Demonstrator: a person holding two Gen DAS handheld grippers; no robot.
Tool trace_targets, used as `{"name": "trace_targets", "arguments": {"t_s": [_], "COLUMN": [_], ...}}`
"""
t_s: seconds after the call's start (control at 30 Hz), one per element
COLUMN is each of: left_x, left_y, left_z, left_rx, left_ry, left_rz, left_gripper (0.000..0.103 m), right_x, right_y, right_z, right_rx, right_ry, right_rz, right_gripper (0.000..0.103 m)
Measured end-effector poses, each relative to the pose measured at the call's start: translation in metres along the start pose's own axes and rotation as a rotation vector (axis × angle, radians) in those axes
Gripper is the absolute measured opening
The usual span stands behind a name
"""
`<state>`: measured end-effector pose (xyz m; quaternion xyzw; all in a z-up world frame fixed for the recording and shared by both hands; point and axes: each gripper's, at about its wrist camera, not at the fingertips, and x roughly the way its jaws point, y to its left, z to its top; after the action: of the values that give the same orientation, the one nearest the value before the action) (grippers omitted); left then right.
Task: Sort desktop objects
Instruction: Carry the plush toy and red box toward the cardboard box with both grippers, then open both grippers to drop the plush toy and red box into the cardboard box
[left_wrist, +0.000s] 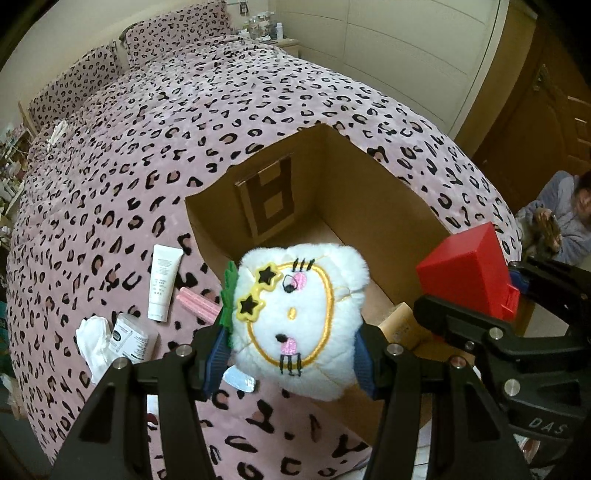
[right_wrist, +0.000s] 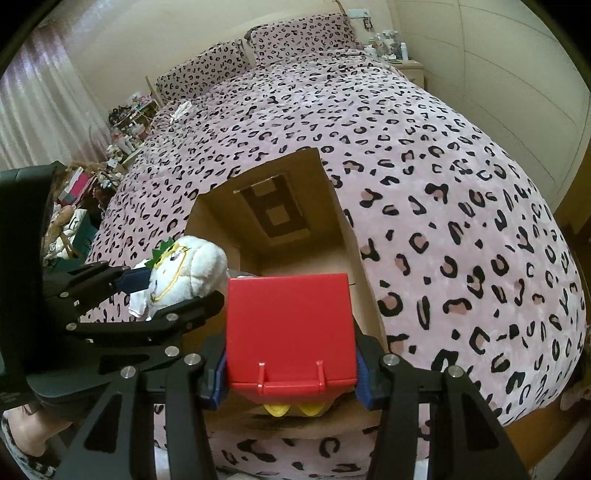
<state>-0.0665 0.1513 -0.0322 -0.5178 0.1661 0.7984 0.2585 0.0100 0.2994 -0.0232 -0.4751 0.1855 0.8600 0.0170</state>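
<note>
left wrist view: your left gripper (left_wrist: 291, 354) is clamped on the white plush toy (left_wrist: 299, 317), lower centre; the cardboard box (left_wrist: 388, 199) opens right behind it.
right wrist view: your right gripper (right_wrist: 291, 380) grips the red box (right_wrist: 290, 332), bottom centre, already over the carton's near edge, so the right's nearer.
looks: fluffy round plush with star glasses; glossy red box.

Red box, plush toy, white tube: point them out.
red box (right_wrist: 290, 328), right wrist view, its broad top face
plush toy (left_wrist: 301, 317), left wrist view, its embroidered face
white tube (left_wrist: 164, 282), left wrist view, mid-body
</note>
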Motion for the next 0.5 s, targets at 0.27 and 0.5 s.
{"name": "trace_targets", "arguments": {"t_s": [0.27,0.5], "left_x": [-0.0001,0.0052], "left_y": [-0.0022,-0.0040], "left_z": [0.0074,0.0078], "left_rx": [0.033,0.041], "left_ry": [-0.022,-0.012], "left_rz": [0.022,0.030], "left_gripper": [0.057,0.058], "right_x": [0.0007,0.0059], "right_y": [-0.0064,-0.0088], "right_z": [0.0068,0.0069], "right_rx": [0.015,0.021], "right_ry": [-0.010,0.008], "right_rz": [-0.004,-0.005], "right_gripper": [0.052,0.052]}}
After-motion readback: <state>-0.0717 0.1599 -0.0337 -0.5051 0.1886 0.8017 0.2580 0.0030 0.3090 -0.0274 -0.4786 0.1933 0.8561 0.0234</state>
